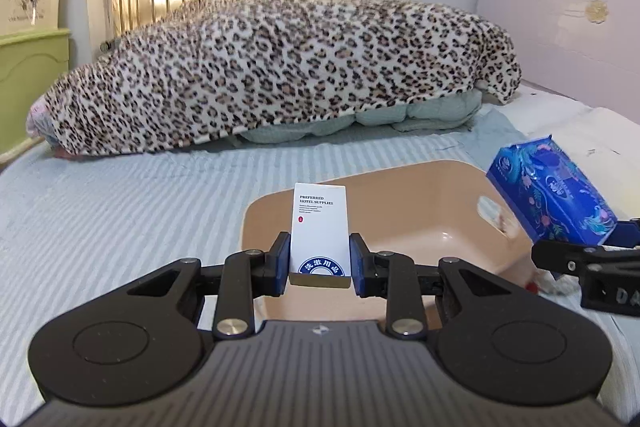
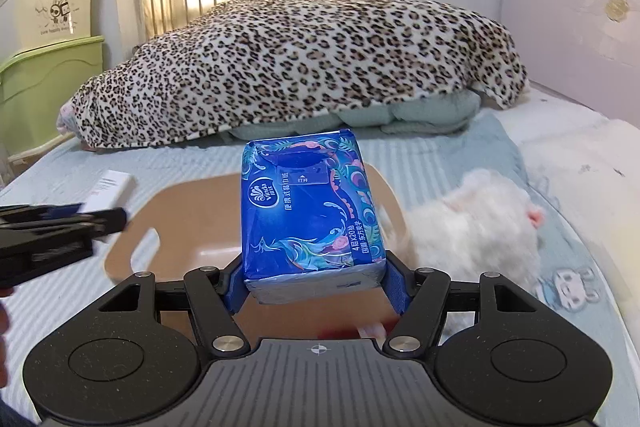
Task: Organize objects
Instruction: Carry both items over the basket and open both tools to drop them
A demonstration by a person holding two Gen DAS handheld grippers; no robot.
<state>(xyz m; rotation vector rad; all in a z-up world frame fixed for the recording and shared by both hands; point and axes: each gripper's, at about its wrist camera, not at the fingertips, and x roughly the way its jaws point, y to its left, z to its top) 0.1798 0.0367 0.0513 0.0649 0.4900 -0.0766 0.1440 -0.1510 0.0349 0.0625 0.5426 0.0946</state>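
My left gripper (image 1: 319,263) is shut on a slim white hotel-supplies box (image 1: 319,227) and holds it upright above the near rim of a tan plastic basket (image 1: 400,195) on the bed. My right gripper (image 2: 316,277) is shut on a blue tissue pack (image 2: 310,211) and holds it above the same basket (image 2: 192,223). The tissue pack also shows at the right of the left wrist view (image 1: 552,191), over the basket's right side. The white box (image 2: 108,193) and the left gripper's fingers (image 2: 80,219) show at the left of the right wrist view.
A white plush toy (image 2: 476,223) lies on the bed just right of the basket. A leopard-print blanket (image 1: 280,67) is heaped across the back of the bed. Storage bins (image 2: 48,39) stand at the left, a headboard (image 1: 560,27) at the right.
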